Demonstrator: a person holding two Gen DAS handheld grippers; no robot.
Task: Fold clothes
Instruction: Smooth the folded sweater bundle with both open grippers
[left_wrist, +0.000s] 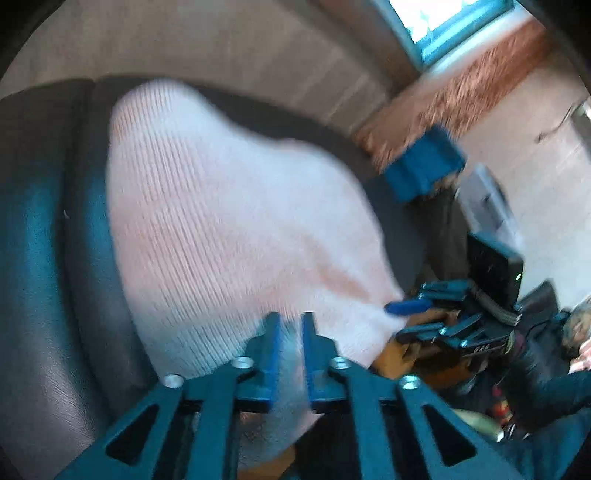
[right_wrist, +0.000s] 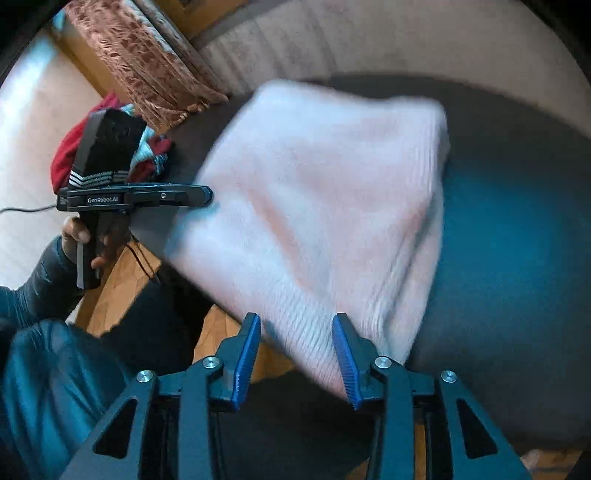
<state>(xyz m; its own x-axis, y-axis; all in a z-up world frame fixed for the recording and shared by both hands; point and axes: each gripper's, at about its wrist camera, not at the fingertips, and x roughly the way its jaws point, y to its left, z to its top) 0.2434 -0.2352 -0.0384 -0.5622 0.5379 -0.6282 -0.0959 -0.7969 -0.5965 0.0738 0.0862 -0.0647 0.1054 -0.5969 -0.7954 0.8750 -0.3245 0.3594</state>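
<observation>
Sweater (right_wrist: 325, 206), pale pink and ribbed, is seen in the middle of both views, lying on a dark sofa seat (right_wrist: 517, 229). It is already doubled over into a thick, rough block, so a good part of the folding looks done. The edges are not lined up neatly, and one corner hangs off the front of the seat at the bottom of the right wrist view.

The left tongs (left_wrist: 291, 325) are almost shut, and a bit of the sweater's edge is pinched between them. The right tongs (right_wrist: 295, 325) are spread open, and nothing is held by them. The sweater's lower edge is seen just in front of them, but it cannot be told if it is touched.

More clothes (right_wrist: 110, 155), red and striped, are piled at the upper left of the right wrist view, well apart from the sweater. They do not look folded.

So the sweater probably needs one more fold or a tidy, and then the pile is still left to be done. Both pictures are blurred, so small creases cannot be made out.
</observation>
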